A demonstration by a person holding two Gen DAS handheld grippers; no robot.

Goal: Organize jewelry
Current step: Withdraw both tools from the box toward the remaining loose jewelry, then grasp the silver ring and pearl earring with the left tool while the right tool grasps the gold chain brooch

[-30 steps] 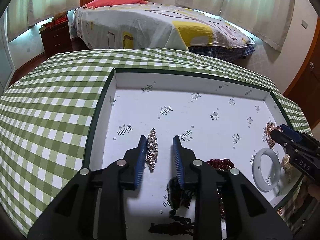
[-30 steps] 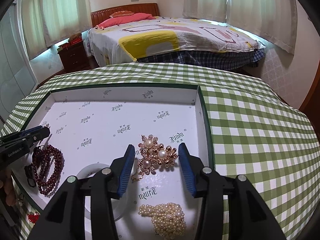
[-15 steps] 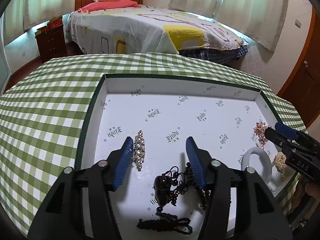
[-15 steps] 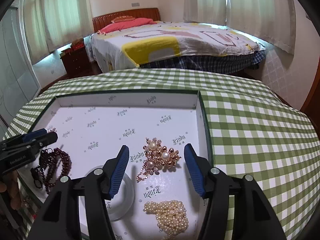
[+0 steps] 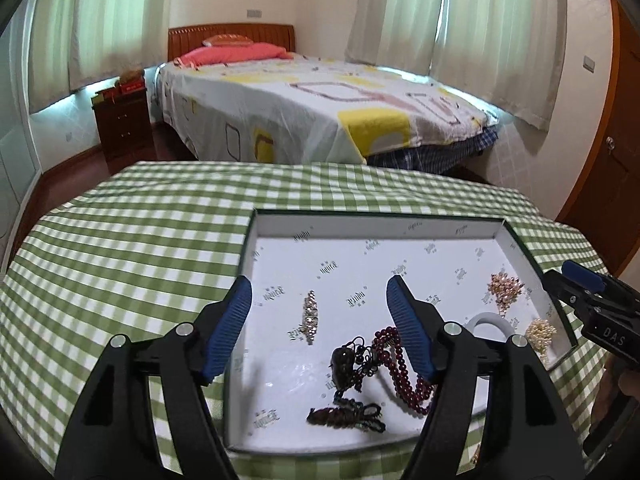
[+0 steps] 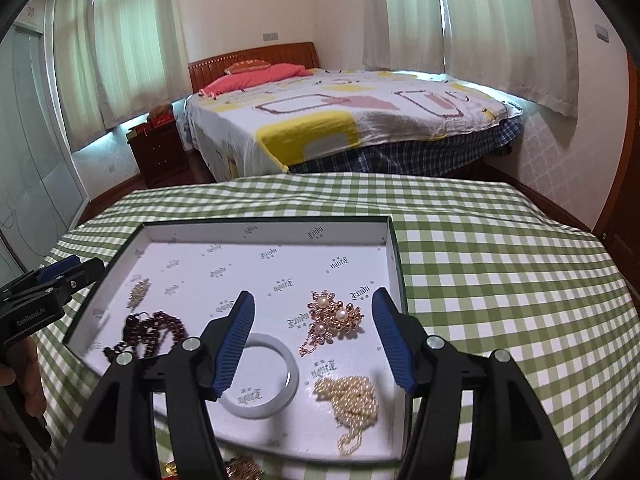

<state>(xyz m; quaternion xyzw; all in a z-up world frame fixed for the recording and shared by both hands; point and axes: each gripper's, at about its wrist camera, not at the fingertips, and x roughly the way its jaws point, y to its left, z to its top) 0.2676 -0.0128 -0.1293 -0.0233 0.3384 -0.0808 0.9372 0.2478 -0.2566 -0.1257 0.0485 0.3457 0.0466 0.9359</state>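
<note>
Gaping wide, the left tongs [image 5: 320, 304] hover over the near-left part of the tray [image 5: 372, 222], holding nothing; between their blue pads [image 5: 228, 326] lie a rhinestone clip [image 5: 310, 316] and, nearer, a dark tasselled pendant [image 5: 344, 364] touching a garnet strand [image 5: 400, 364]. The right tongs [image 6: 312, 320] are spread wide too, empty, above the tray's right half, framing a gold pearl brooch [image 6: 334, 320] (its chain trails toward the camera). A white bangle [image 6: 260, 376] sits by their left pad, a pearl strand [image 6: 352, 400] just below the brooch. One tong body reads "DAS" [image 5: 612, 338], the other "GenRobot.AI" [image 6: 30, 314]. A small repeated logo on the tray lining is unreadable. The far half of the tray lies bare up to its dark green rim. Green gingham cloth [image 6: 500, 264] spreads beyond every tray edge.
</note>
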